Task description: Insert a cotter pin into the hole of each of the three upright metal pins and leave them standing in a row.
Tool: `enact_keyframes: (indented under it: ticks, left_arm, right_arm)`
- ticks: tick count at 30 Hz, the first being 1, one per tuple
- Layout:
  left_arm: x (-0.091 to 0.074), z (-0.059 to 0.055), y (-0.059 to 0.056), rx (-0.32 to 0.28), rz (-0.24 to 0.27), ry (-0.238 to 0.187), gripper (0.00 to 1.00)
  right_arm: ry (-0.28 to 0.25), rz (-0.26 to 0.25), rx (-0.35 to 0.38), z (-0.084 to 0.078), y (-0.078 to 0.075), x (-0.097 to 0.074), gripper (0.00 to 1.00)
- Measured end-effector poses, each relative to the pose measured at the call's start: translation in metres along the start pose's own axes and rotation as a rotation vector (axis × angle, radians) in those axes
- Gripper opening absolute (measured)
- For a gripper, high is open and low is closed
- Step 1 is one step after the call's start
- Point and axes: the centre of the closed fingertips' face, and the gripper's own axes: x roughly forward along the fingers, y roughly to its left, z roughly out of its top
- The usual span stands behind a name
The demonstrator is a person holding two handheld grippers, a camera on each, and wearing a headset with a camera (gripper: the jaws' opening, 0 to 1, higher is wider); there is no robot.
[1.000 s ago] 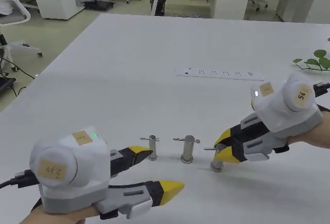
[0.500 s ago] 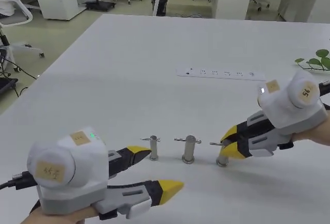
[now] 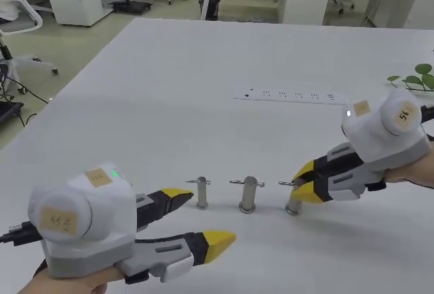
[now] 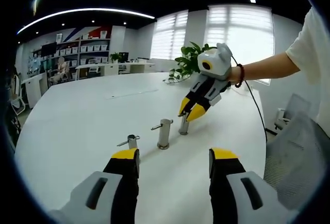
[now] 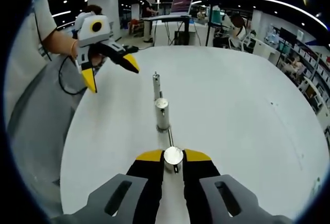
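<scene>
Three short metal pins stand in a row on the white table (image 3: 169, 104). Thin cotter pins cross the tops of the left pin (image 3: 201, 194) and the middle pin (image 3: 248, 196). My right gripper (image 3: 304, 184) reaches in from the right. Its jaws are shut around the head of the right pin (image 3: 293, 205), and a cotter pin (image 3: 285, 183) pokes out leftward. In the right gripper view the round pin head (image 5: 174, 155) sits between the yellow tips. My left gripper (image 3: 203, 218) hangs open in front of the left pin, holding nothing.
A white power strip (image 3: 291, 95) lies on the table behind the pins. A green plant (image 3: 415, 77) stands at the right edge. Office chairs, cabinets and desks stand beyond the far table edge.
The right gripper and the right pin have shifted a little to the right, away from the middle pin. The left gripper has drawn back slightly toward me.
</scene>
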Motion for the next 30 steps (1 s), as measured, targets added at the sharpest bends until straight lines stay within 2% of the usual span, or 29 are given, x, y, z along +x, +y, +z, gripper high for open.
enact_keyframes:
  ticks: [6,10,13,16,17,19,20,23,27,30]
  left_arm:
    - [-0.001,0.001,0.002,0.003,0.002,0.003,0.55]
    - [-0.002,0.001,0.003,0.012,0.001,0.009,0.57]
    - [-0.003,0.001,0.007,0.014,0.005,0.012,0.58]
    - [-0.005,0.003,0.009,0.01,0.01,0.012,0.59]
    - [-0.006,0.004,0.01,0.006,0.014,0.01,0.59]
    - [-0.007,0.004,0.011,0.0,0.018,0.013,0.61]
    - [-0.008,0.005,0.012,-0.001,0.022,0.016,0.61]
    - [-0.01,0.006,0.014,0.011,0.03,0.02,0.62]
    - [-0.011,0.007,0.016,0.008,0.04,0.03,0.63]
    - [-0.012,0.009,0.018,-0.005,0.047,0.023,0.64]
  right_arm:
    - [0.0,0.0,0.028,-0.006,0.0,0.004,0.16]
    - [-0.021,-0.013,0.063,-0.004,0.001,0.003,0.22]
    - [-0.038,-0.034,0.112,-0.002,0.001,0.001,0.3]
    - [-0.075,-0.091,0.199,0.004,-0.004,-0.006,0.38]
    - [-0.072,-0.107,0.22,0.004,-0.004,-0.009,0.4]
    - [-0.072,-0.125,0.221,0.005,-0.003,-0.012,0.45]
    - [-0.092,-0.154,0.216,0.009,-0.002,-0.017,0.47]
    - [-0.116,-0.174,0.264,0.014,0.004,-0.025,0.51]
    - [-0.117,-0.2,0.289,0.015,0.012,-0.033,0.58]
    - [-0.15,-0.22,0.351,0.019,0.017,-0.04,0.61]
